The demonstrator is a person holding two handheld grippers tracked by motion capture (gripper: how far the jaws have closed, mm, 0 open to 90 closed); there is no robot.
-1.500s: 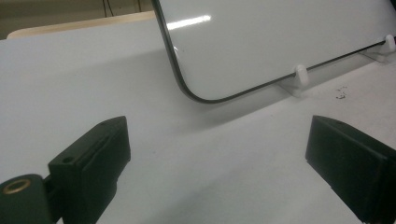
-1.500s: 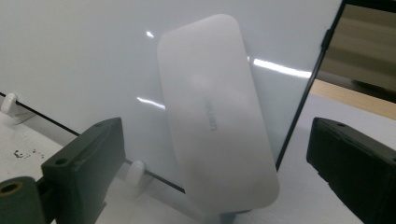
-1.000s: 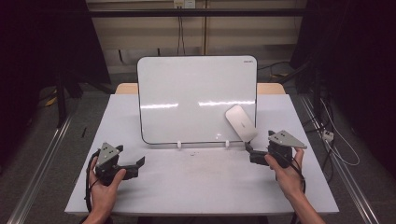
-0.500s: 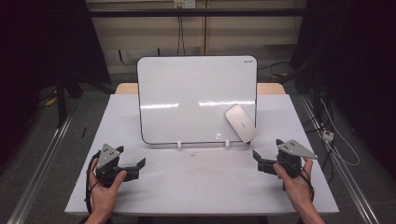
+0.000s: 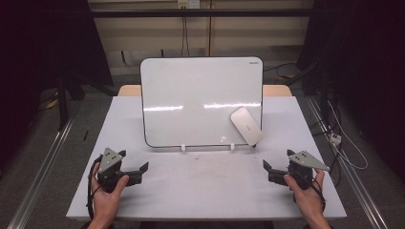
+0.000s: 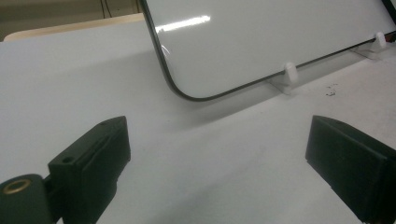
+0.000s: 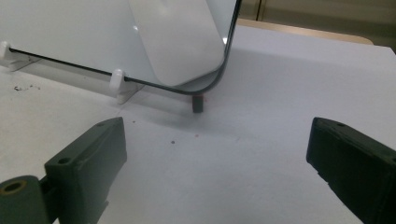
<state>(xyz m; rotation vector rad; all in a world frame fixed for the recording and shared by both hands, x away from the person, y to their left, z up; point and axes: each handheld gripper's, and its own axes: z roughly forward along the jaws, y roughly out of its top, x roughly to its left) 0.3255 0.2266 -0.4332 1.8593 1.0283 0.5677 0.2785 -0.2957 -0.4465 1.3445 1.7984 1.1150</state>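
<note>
A whiteboard (image 5: 200,100) stands tilted on small white feet at the middle of the white table (image 5: 210,191). A white eraser (image 5: 246,126) clings to its lower right corner, seen close up as the eraser (image 7: 177,42) in the right gripper view. My left gripper (image 5: 138,168) rests near the table's front left, open, with bare tabletop between its jaws; the whiteboard (image 6: 261,37) lies ahead of it. My right gripper (image 5: 265,167) sits at the front right, open and empty, below the eraser. A small dark peg (image 7: 198,103) stands under the board's corner.
Tiny dark specks (image 5: 198,157) dot the table in front of the board. A wooden surface (image 5: 277,89) shows behind the table. Cables (image 5: 341,143) run along the floor on the right, and metal rails flank the table on both sides.
My right gripper has drawn back from beside the eraser toward the table's front right edge. The left gripper has stayed in place.
</note>
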